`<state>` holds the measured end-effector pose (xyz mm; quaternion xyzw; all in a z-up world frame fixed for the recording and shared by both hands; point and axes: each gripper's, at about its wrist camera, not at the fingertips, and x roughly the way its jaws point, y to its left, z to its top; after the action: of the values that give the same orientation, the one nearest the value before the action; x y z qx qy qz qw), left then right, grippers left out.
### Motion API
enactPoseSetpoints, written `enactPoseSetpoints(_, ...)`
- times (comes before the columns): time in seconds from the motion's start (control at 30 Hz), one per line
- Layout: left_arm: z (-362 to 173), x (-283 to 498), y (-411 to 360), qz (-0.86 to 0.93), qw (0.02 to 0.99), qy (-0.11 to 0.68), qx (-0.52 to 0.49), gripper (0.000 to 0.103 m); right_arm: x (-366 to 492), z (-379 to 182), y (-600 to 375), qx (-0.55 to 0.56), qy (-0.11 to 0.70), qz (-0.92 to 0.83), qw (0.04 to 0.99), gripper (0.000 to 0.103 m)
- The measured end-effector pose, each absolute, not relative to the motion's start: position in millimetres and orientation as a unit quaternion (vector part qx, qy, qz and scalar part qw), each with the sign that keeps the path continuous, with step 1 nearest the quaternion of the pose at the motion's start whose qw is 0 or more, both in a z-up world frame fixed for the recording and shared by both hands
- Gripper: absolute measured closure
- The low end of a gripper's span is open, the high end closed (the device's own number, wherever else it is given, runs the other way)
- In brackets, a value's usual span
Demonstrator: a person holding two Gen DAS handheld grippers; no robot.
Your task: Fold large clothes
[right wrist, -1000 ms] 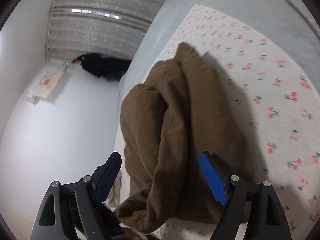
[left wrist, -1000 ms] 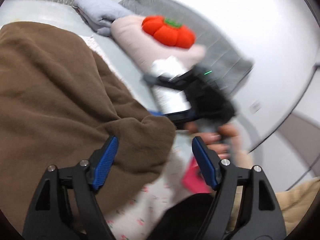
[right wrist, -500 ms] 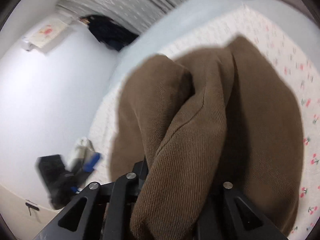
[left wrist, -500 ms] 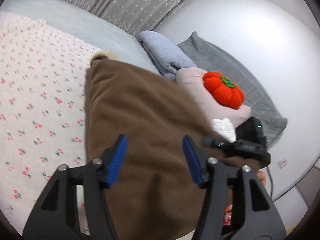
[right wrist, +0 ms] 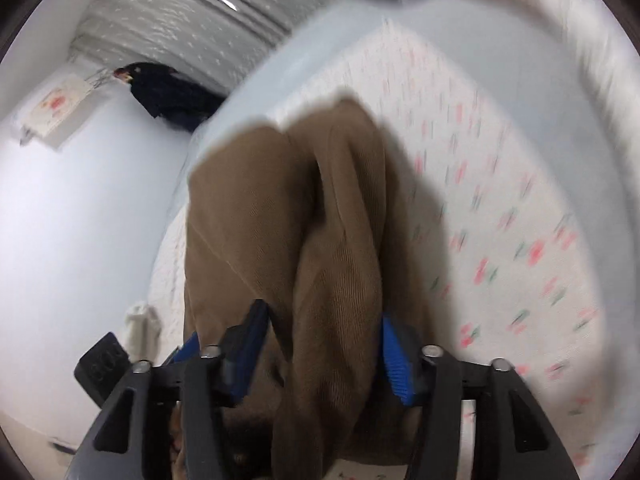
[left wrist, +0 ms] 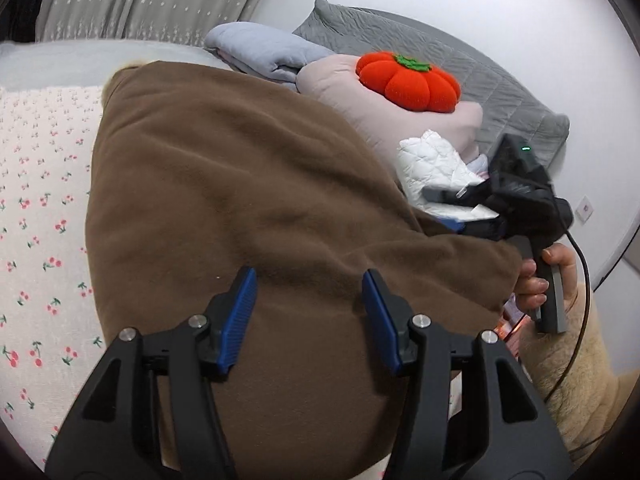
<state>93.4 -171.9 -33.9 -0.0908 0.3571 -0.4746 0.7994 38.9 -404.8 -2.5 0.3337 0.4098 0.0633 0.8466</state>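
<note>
A large brown garment (left wrist: 240, 184) lies bunched on the cherry-print sheet (left wrist: 36, 208) of a bed. My left gripper (left wrist: 312, 320) hovers just over its near part, blue pads apart, with no fold caught between them. In the right wrist view a thick fold of the same brown garment (right wrist: 320, 240) runs between the pads of my right gripper (right wrist: 320, 352). Its jaws are opening, and a dark gap shows beside the left pad. From the left wrist view, the right gripper's black body (left wrist: 516, 196) and the hand (left wrist: 536, 280) holding it sit at the garment's right edge, fingertips hidden.
A red pumpkin cushion (left wrist: 408, 80) rests on a pink pillow (left wrist: 340, 84), beside a folded pale blue blanket (left wrist: 264, 48), a grey quilted pillow (left wrist: 460, 60) and a white quilted piece (left wrist: 436, 164). Curtains (right wrist: 192, 12) and a dark garment (right wrist: 168, 92) are beyond the bed. A beige fleece sleeve (left wrist: 580, 380) is at lower right.
The left gripper's jaws narrowed and it swung over the brown garment, then came lower. The right gripper shut on the fold and has parted again, the fold still between its pads.
</note>
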Motion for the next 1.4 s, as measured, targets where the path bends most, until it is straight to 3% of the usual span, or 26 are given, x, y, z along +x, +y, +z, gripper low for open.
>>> enactPoseSetpoints(0.17,-37.7,97.2,-172.8,-0.475,0.798,0.358,-0.094,0.047,44.0,33.6,-397.5,0.337,0.355,0.121,0.864,0.038)
enactPoseSetpoints(0.33,-29.5,103.0,-161.5,-0.475,0.793,0.365,-0.105,0.045,101.2,-15.1,-374.5,0.309,0.459,0.103,0.827,0.036)
enactPoseSetpoints(0.37,-26.2,108.6,-154.7,-0.468,0.795,0.366,-0.120,0.045,104.4,-22.0,-372.6,0.314,0.463,0.107,0.822,0.043)
enactPoseSetpoints(0.4,-23.4,114.4,-147.5,-0.458,0.800,0.363,-0.136,0.044,110.6,-25.0,-370.0,0.328,0.453,0.126,0.819,0.077)
enactPoseSetpoints(0.43,-21.1,119.4,-141.3,-0.450,0.805,0.357,-0.151,0.043,113.7,-22.8,-368.3,0.331,0.446,0.146,0.819,0.088)
enactPoseSetpoints(0.5,-18.3,130.1,-125.2,-0.432,0.813,0.343,-0.185,0.043,107.2,4.3,-358.6,0.310,0.408,0.170,0.841,0.090)
enactPoseSetpoints(0.6,-18.3,142.2,-106.6,-0.417,0.813,0.332,-0.234,0.043,81.8,60.4,-356.6,0.314,0.338,0.213,0.861,0.091)
enactPoseSetpoints(0.73,-28.3,139.8,-121.5,-0.441,0.791,0.353,-0.236,0.043,71.5,75.0,-381.7,0.342,0.300,0.221,0.863,0.092)
enactPoseSetpoints(0.83,-30.6,125.8,-144.8,-0.451,0.804,0.346,-0.178,0.043,66.1,28.1,-431.0,0.406,0.303,0.184,0.842,0.092)
enactPoseSetpoints(0.97,-29.8,107.1,-167.5,-0.448,0.823,0.326,-0.124,0.039,70.8,-68.0,-461.0,0.423,0.405,0.075,0.807,0.089)
enactPoseSetpoints(1.0,-30.0,104.1,-168.8,-0.444,0.828,0.322,-0.113,0.034,72.7,-79.0,-459.2,0.423,0.417,0.069,0.801,0.087)
enactPoseSetpoints(1.03,-29.4,100.0,-173.2,-0.437,0.835,0.320,-0.098,0.028,72.6,-75.0,-456.0,0.409,0.419,0.064,0.808,0.087)
enactPoseSetpoints(1.2,-30.5,88.9,-181.9,-0.394,0.866,0.307,-0.035,0.026,46.6,-4.0,-430.5,0.313,0.393,-0.001,0.864,0.067)
enactPoseSetpoints(1.3,-27.1,88.9,-182.2,-0.388,0.868,0.307,-0.031,0.026,14.4,36.8,-397.6,0.254,0.351,-0.002,0.901,0.064)
enactPoseSetpoints(1.4,-25.3,85.6,-183.0,-0.381,0.872,0.306,-0.024,0.026,0.7,43.0,-364.9,0.214,0.338,0.021,0.916,0.064)
